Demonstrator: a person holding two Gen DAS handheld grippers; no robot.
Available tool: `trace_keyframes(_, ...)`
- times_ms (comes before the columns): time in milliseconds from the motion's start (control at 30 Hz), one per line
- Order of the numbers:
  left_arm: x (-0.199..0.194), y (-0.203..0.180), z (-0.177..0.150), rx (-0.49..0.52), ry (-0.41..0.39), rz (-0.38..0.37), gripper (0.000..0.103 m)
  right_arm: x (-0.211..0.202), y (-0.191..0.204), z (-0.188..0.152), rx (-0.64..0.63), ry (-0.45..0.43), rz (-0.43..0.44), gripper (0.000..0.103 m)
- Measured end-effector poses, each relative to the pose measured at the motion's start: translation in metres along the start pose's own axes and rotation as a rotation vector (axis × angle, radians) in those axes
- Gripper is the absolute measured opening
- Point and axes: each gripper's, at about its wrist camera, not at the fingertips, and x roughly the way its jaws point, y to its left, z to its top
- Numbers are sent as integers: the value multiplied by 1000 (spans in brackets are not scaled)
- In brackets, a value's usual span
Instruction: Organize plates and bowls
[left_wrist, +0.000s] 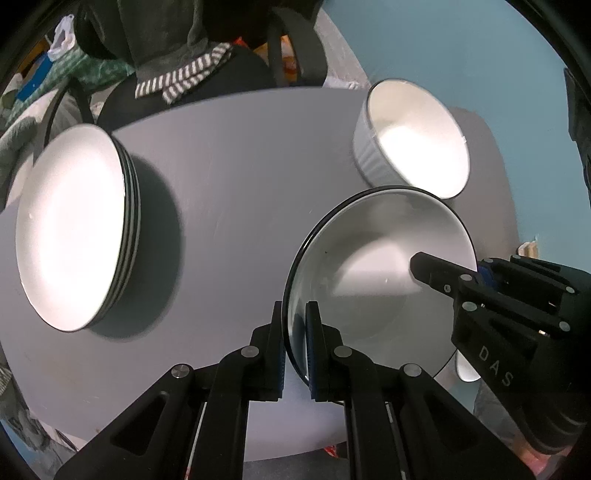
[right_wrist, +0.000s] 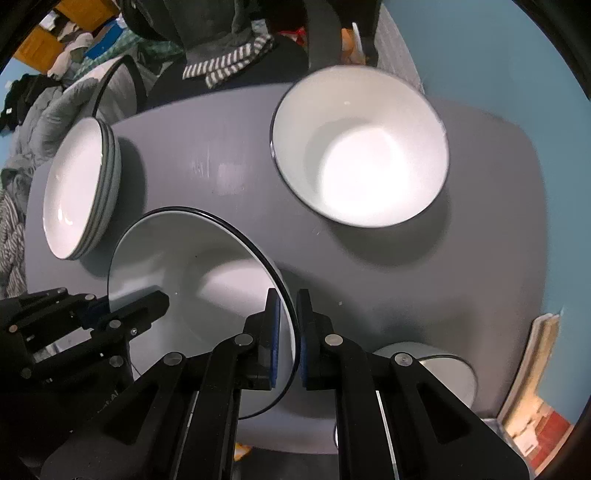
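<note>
A white plate (left_wrist: 369, 266) with a thin dark rim is held tilted above the grey table (left_wrist: 229, 155) by both grippers. My left gripper (left_wrist: 295, 306) is shut on its near-left rim. My right gripper (left_wrist: 439, 273) is shut on the opposite rim. In the right wrist view the same plate (right_wrist: 192, 273) has my right gripper (right_wrist: 288, 295) clamped on its right rim and the left gripper (right_wrist: 147, 299) on its left edge. A stack of similar plates (left_wrist: 70, 229) (right_wrist: 74, 192) sits at the table's left. A deep white bowl (left_wrist: 417, 147) (right_wrist: 362, 155) stands at the back right.
Another white bowl (right_wrist: 443, 369) sits near the table's front right edge, partly hidden by my right gripper. Stacked books or papers (right_wrist: 535, 369) lie off the table's right side. A chair with striped and grey clothing (right_wrist: 229, 62) stands behind the table.
</note>
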Motion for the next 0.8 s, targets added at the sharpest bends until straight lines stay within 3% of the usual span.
trace_keyframes(367, -32, -8, 33, 50, -68, 1, 9, -35, -18, 11, 34, -53, -4, 8)
trace_keyframes(800, -26, -36, 80, 78, -79, 6, 9, -48, -57, 51, 65, -81, -41, 8)
